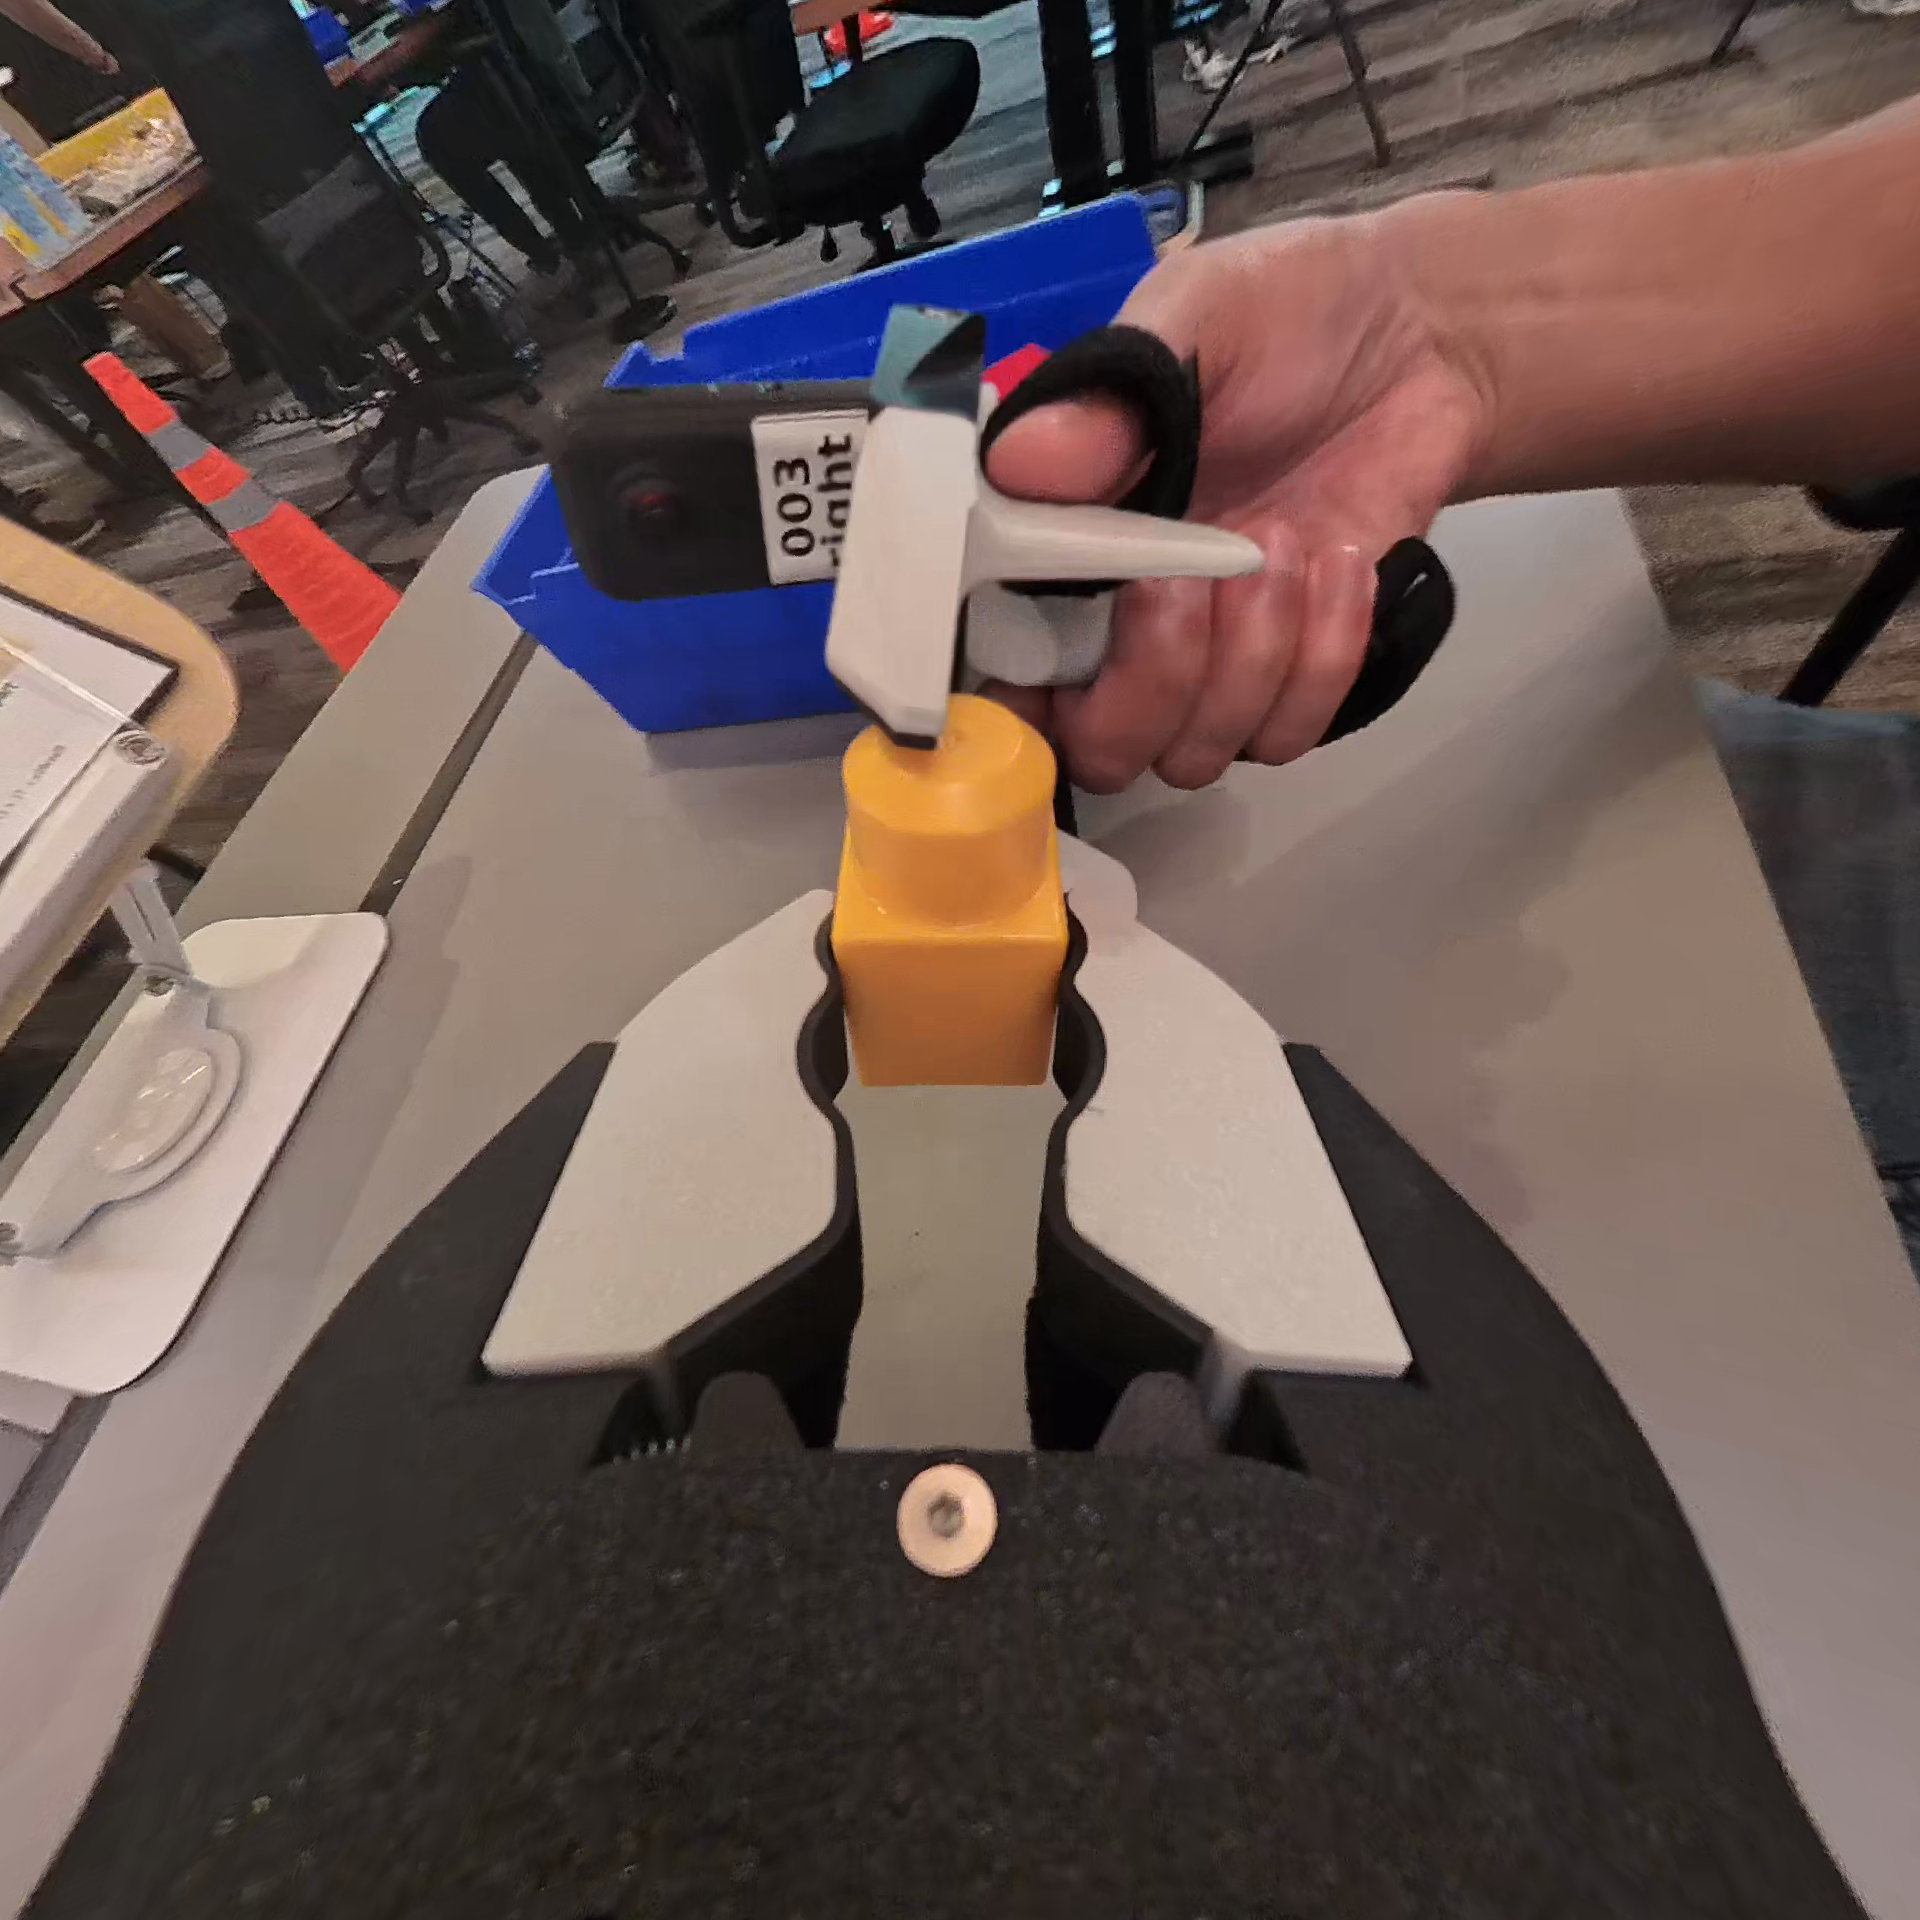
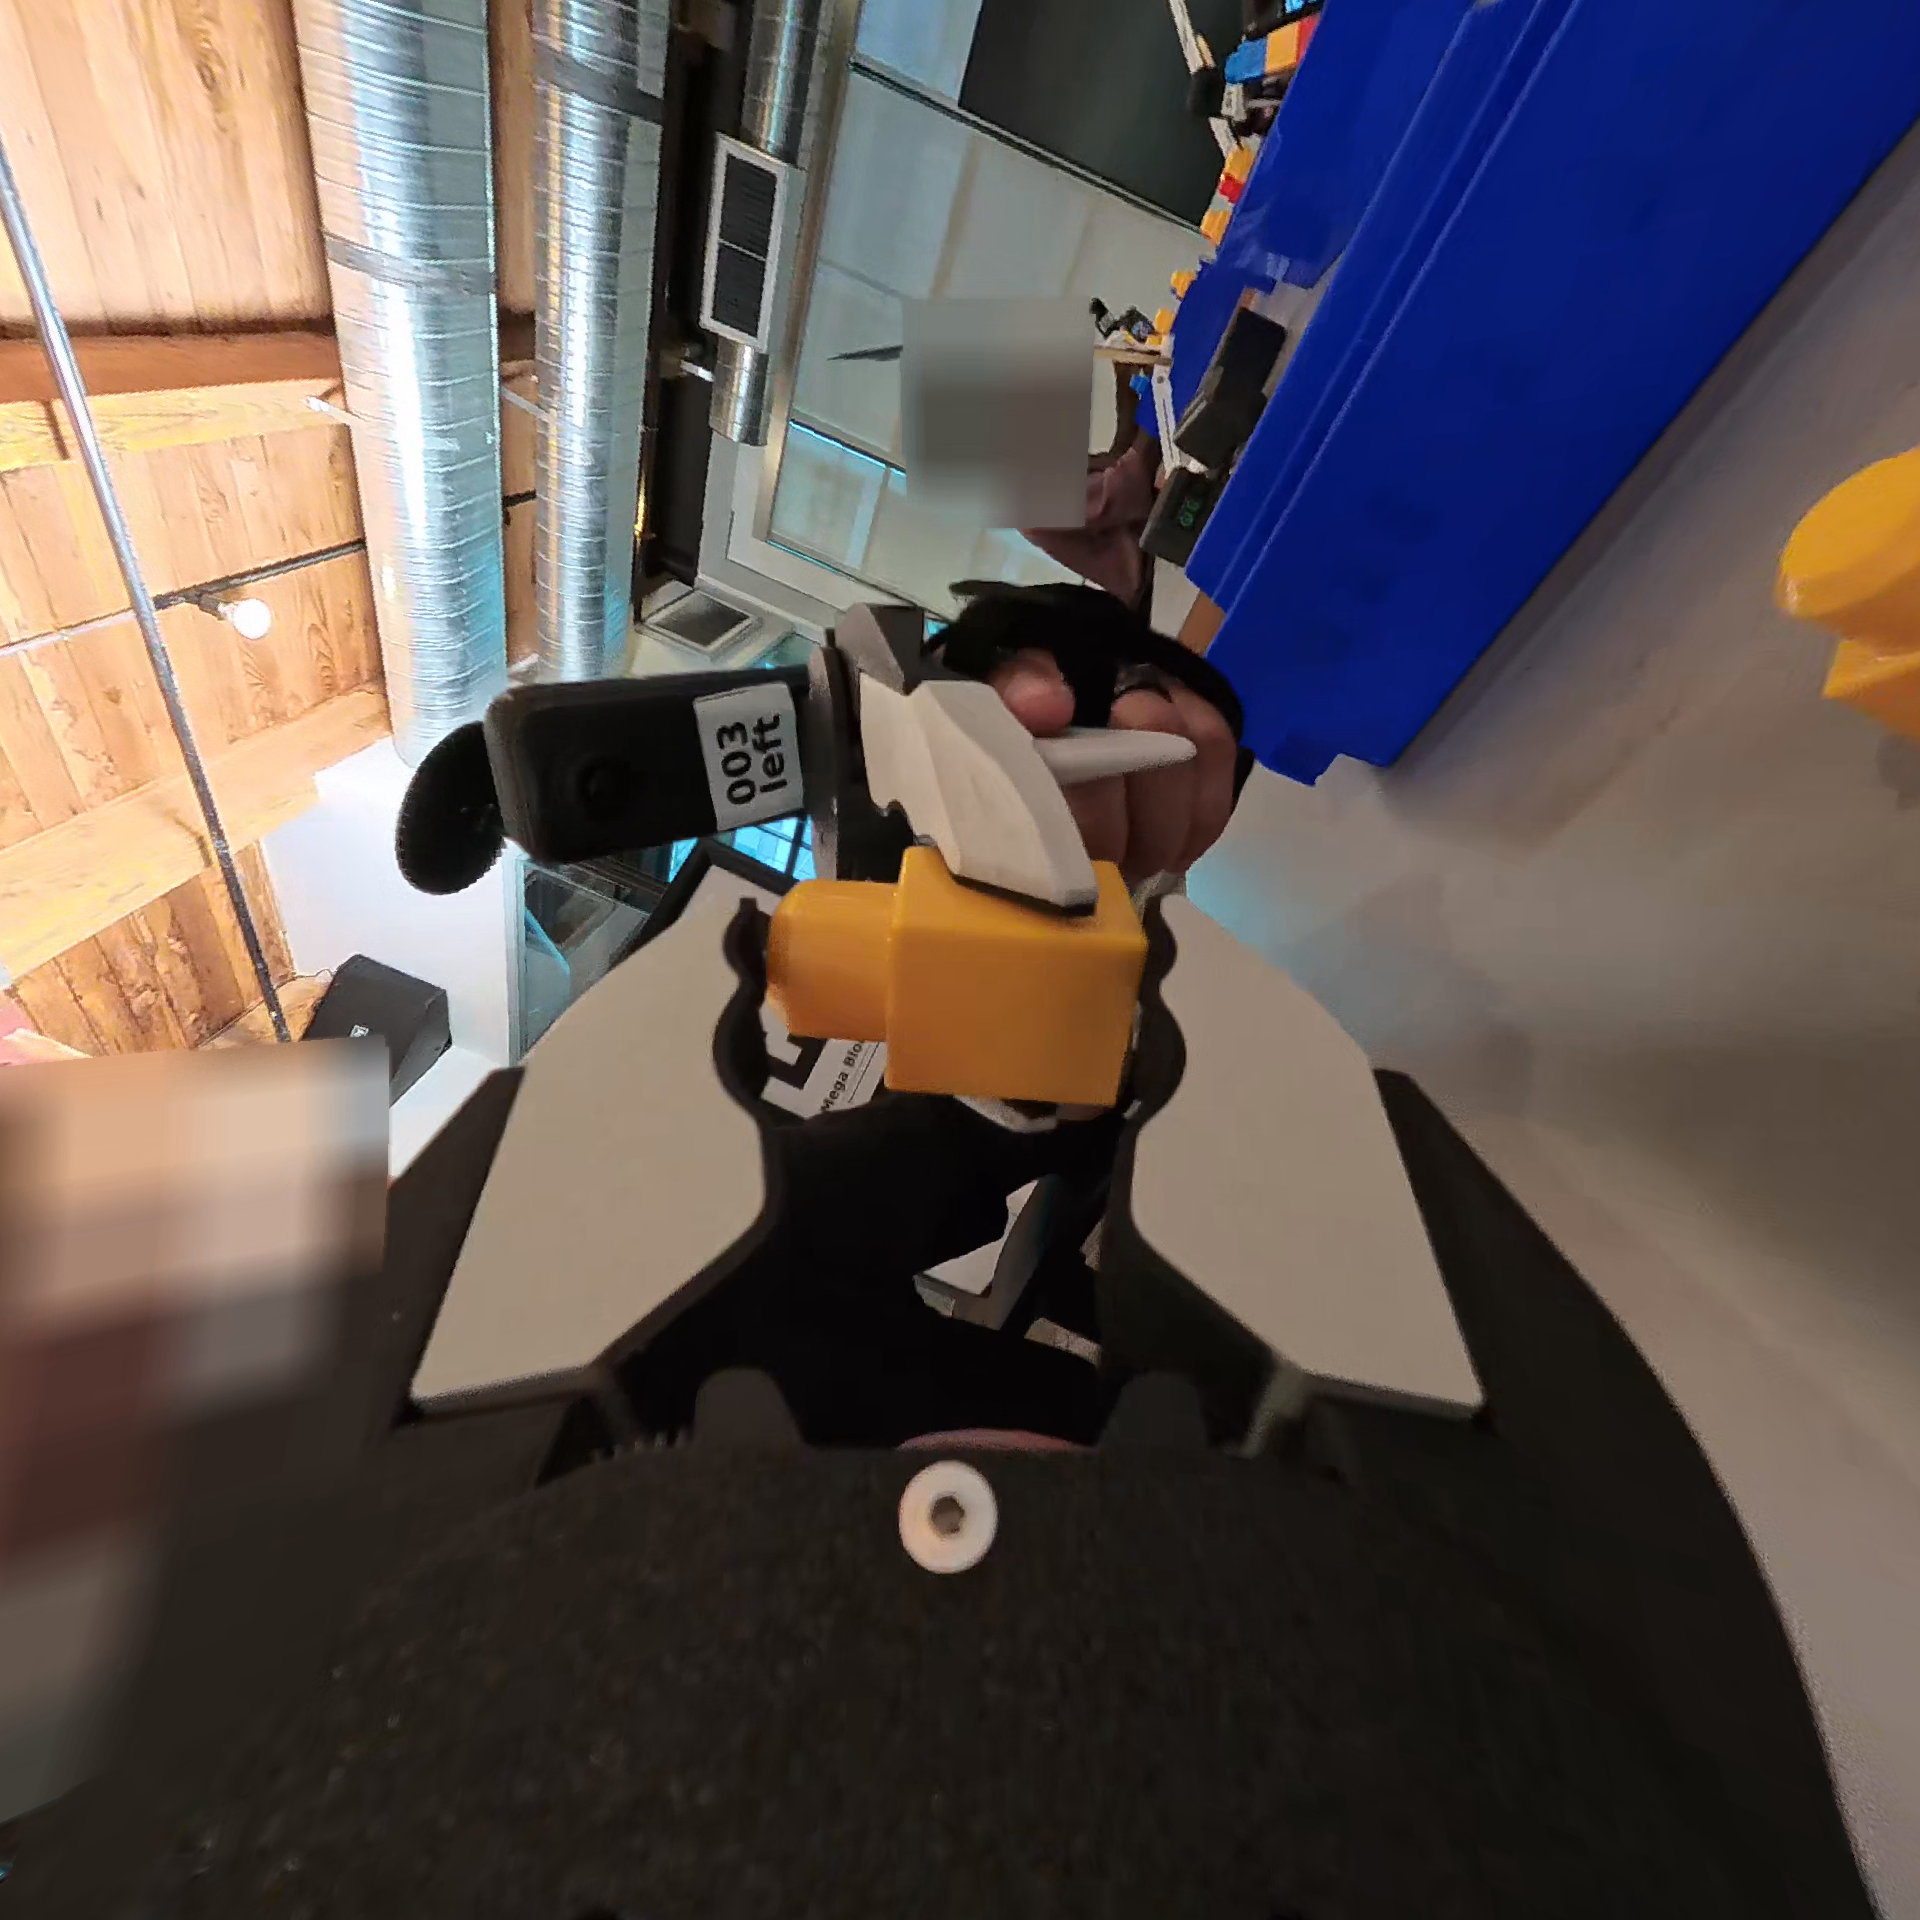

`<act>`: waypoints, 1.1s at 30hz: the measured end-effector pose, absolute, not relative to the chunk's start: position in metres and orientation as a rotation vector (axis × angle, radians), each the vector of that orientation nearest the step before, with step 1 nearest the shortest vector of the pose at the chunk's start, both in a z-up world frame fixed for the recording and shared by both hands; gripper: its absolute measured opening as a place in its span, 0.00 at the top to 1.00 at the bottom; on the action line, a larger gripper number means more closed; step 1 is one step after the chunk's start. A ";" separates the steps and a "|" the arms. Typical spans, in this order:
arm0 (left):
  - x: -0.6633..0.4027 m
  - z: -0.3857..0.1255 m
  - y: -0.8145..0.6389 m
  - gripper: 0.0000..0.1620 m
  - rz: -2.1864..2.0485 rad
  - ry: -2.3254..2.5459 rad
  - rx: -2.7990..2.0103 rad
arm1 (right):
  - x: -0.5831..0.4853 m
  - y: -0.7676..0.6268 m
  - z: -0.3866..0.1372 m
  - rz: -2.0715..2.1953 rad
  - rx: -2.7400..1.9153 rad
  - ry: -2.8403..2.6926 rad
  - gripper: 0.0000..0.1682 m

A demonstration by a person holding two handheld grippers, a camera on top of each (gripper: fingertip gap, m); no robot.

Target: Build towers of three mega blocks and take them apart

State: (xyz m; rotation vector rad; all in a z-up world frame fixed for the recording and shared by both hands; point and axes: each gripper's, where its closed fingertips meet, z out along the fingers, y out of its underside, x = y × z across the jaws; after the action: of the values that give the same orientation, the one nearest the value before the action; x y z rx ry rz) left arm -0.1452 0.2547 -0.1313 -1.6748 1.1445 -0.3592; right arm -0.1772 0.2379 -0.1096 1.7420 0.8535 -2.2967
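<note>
A yellow single-stud block [image 1: 951,997] is held upright above the grey table [image 1: 1455,1039] in my left gripper [image 1: 951,966], which is shut on its square sides. My right gripper [image 2: 945,966] faces it, rolled on its side. Its jaws span the same block [image 2: 997,997] lengthwise, one against the stud end, the other at the base. In the left wrist view its upper fingertip [image 1: 906,717] rests on the stud top and the lower finger is mostly hidden behind the block. A finger of the left gripper [image 2: 997,831] lies across the block's side. A second yellow block [image 2: 1860,592] is blurred at the right edge.
A blue bin [image 1: 727,644] stands on the table just behind the block and also shows in the right wrist view [image 2: 1455,416]. A white stand with a sheet holder [image 1: 156,1091] sits at the left edge. An orange cone [image 1: 301,561], chairs and desks are beyond. Less than 4 cm separates the two grippers' tips.
</note>
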 end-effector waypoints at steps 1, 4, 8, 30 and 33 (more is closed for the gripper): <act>-0.145 -0.131 0.257 0.78 -0.333 1.141 -1.679 | -0.177 0.239 -0.110 -2.312 1.732 0.848 0.59; -0.145 -0.132 0.258 0.78 -0.340 1.128 -1.729 | -0.176 0.241 -0.109 -2.316 1.702 0.805 0.60; -0.144 -0.133 0.261 0.78 -0.335 1.100 -1.742 | -0.175 0.244 -0.110 -2.305 1.706 0.784 0.60; -0.162 -0.133 0.264 0.67 -0.546 0.940 -1.863 | 0.072 0.492 -0.147 -0.700 3.644 1.318 0.59; -0.158 -0.135 0.263 0.69 -0.547 0.952 -1.866 | 0.088 0.492 -0.181 -0.410 3.543 1.289 0.59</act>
State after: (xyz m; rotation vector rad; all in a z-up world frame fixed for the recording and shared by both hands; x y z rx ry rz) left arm -0.1577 0.2627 -0.1352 -1.8663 0.9519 -0.5474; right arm 0.0877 0.4920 -0.1806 3.5435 1.2893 -0.4097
